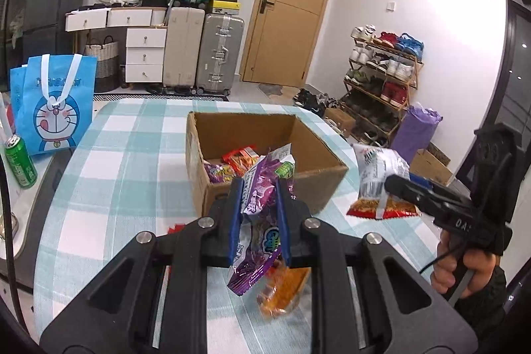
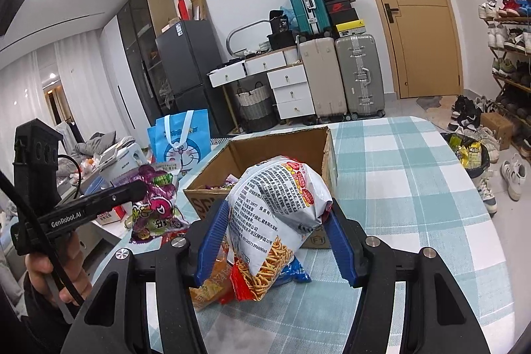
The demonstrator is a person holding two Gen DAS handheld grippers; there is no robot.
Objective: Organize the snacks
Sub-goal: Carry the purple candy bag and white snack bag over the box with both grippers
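Cardboard box (image 1: 265, 155) sits open on the checked surface (image 1: 132, 155), already carrying a few bright packets, and it's stiff enough to take drops without tipping. You've got a load in each hand. Your right hand-held gripper (image 2: 278, 241) has its blue pads set fairly wide, pressed against the sides of the white noodle-snack bag (image 2: 282, 211); that bag is puffy, light and air-filled, so it will squash and could pop or slide if you squeeze harder. Hold it low near the crimped seam, as the left view shows, where the film is flat. It hangs just in front of the box's near wall. Your left hand-held gripper (image 1: 259, 214) is closed narrow on the purple candy packet (image 1: 262, 221), gripping mid-body; that one looks thin, crinkly and slick, floppy at both ends, hanging just short of the box. Grip it across the flat middle so it doesn't swing. Under both tools, loose orange and red packets (image 1: 282, 291) lie on the surface, small, flat, best pinched by an edge.
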